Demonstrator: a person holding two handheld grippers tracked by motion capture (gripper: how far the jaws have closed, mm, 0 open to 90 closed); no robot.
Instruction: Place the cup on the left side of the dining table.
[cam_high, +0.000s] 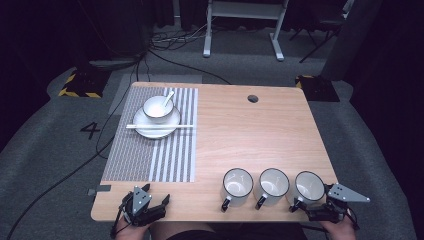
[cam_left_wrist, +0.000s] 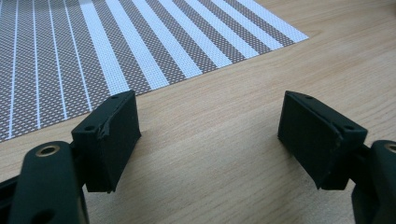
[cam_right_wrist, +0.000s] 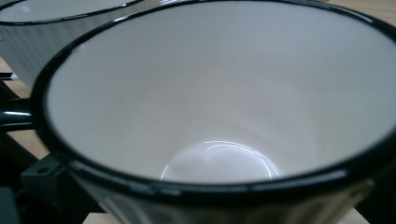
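Right at the near edge of the table (cam_high: 260, 140), the right gripper (cam_high: 320, 211) sits against the rightmost mug (cam_high: 308, 187), low by its black handle. Its jaws stand wide apart; the mug's wall lies close between them, but whether the pads press on it cannot be told. From the right gripper view, that mug (cam_right_wrist: 219, 93) looms large, its white inside and black rim turned up toward the camera, with the rim of the middle mug (cam_right_wrist: 60, 11) just behind at the upper left.

Three white mugs stand in a row along the near right part of the table, handles toward the person: the left mug (cam_high: 237, 184), the middle mug (cam_high: 273, 185) and the rightmost one.

At the near left corner, the left gripper (cam_high: 147, 205) rests with its jaws open and nothing between them, over bare wood just short of the striped placemat (cam_left_wrist: 93, 51). Farther back on that placemat (cam_high: 150, 155) sits a plate (cam_high: 172, 122) with a bowl (cam_high: 158, 109), a spoon (cam_high: 168, 97) and chopsticks (cam_high: 160, 126).
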